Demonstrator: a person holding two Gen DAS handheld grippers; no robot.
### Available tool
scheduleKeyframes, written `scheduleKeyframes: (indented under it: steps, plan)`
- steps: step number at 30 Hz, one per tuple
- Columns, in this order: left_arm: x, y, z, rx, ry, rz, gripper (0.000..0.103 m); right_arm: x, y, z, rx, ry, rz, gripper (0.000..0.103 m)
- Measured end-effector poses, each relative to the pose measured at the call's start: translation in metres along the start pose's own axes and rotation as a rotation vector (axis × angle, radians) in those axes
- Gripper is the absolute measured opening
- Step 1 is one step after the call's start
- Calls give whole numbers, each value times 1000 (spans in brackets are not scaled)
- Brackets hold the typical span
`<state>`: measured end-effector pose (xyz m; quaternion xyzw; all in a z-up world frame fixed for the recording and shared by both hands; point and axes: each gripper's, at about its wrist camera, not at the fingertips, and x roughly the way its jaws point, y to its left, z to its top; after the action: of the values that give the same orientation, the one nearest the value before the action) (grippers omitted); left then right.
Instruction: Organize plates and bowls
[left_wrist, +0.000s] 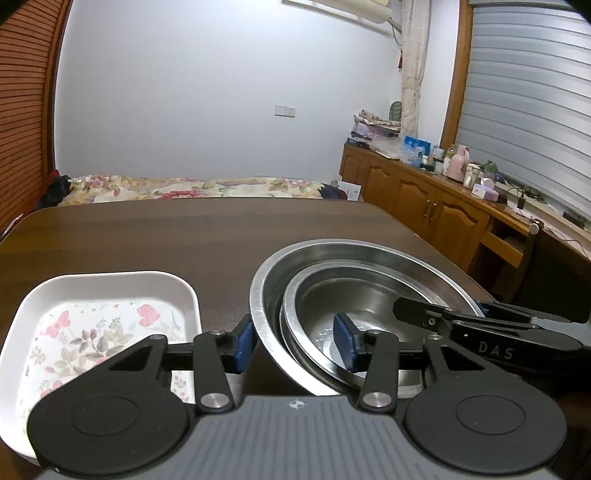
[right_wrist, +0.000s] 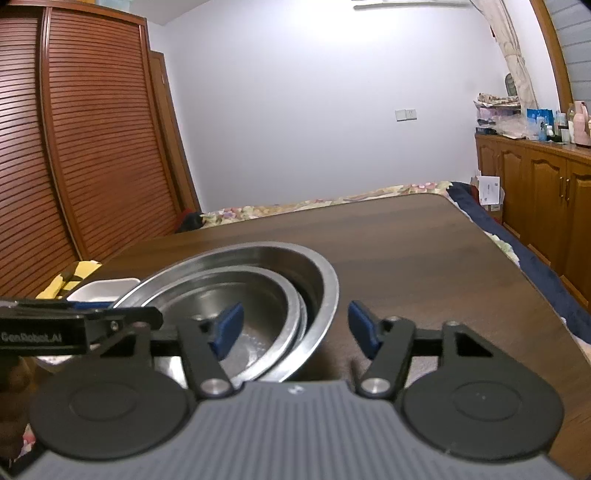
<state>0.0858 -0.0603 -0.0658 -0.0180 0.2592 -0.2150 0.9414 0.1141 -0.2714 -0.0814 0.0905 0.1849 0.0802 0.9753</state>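
Two steel bowls sit nested on a dark wooden table (left_wrist: 147, 236); the small bowl (left_wrist: 332, 306) lies tilted inside the large bowl (left_wrist: 406, 258), leaning toward its left wall; a white floral tray (left_wrist: 103, 317) rests just left of them, apart from the rim; the left gripper (left_wrist: 295, 341), jaws apart, straddles the bowls' near-left rims; the right gripper (right_wrist: 295, 328), jaws also apart, straddles the near-right rims without clamping.
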Motion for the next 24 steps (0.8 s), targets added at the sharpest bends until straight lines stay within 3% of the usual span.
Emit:
scheduleKeyframes:
  steps: [8, 24]
  plan:
    - [3, -4, -3, 21, 7, 15, 40, -1, 6, -5, -3, 3, 16, 41]
    - [-8, -7, 6, 27, -17, 12, 39, -6, 2, 4, 50, -17, 2, 35]
